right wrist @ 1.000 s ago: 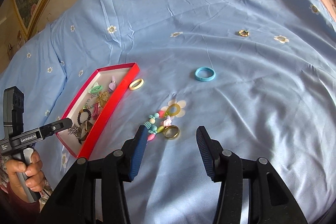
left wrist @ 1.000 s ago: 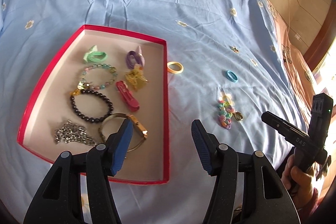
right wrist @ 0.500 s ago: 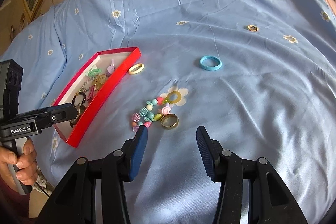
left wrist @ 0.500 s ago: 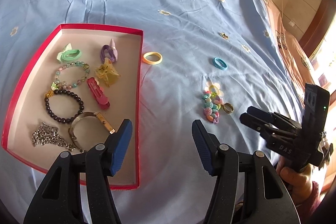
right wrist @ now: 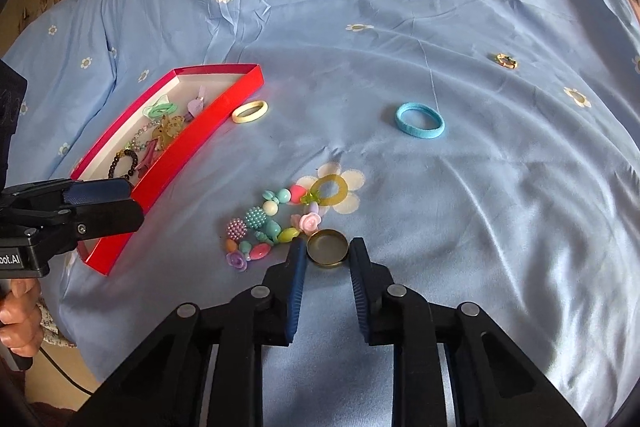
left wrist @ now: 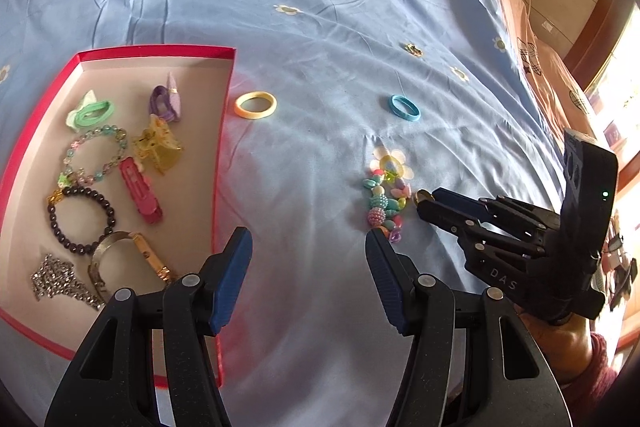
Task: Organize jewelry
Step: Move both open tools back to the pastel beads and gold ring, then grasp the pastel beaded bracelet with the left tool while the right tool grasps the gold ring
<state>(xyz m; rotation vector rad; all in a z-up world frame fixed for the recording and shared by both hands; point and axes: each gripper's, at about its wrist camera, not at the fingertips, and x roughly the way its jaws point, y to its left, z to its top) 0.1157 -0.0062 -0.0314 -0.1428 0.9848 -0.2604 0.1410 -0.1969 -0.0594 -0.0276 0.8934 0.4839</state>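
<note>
We had the right gripper (right wrist: 327,254) down on the blue bedsheet (right wrist: 500,211) with its jaws drawn in narrow on either side of the gold ring (right wrist: 327,247). The ring lay flat between the blue pads; whether the pads were already touching it we could not tell, and it did not look lifted. It sat just beside the string of coloured beads (right wrist: 266,225), so close that the left pad was nearly against the nearest bead.

Our left gripper (left wrist: 306,271) hung wide open and empty above the sheet, near the right wall of the red tray (left wrist: 222,163). The tray already held bracelets, hair ties, clips and a chain. Outside it lay the yellow hair tie (left wrist: 256,105) just beside the tray, the blue hair tie (right wrist: 419,121) well apart, and a small ring (right wrist: 506,61) far up the sheet.

We judged the step in hand to be picking up the gold ring, with several pieces left to gather. The next move called for closing fully on the ring's thin edge without catching the beads, then lifting straight up and carrying it across to a bare patch of the tray. A thin, smooth ring could easily slip or tip out of the pads.
</note>
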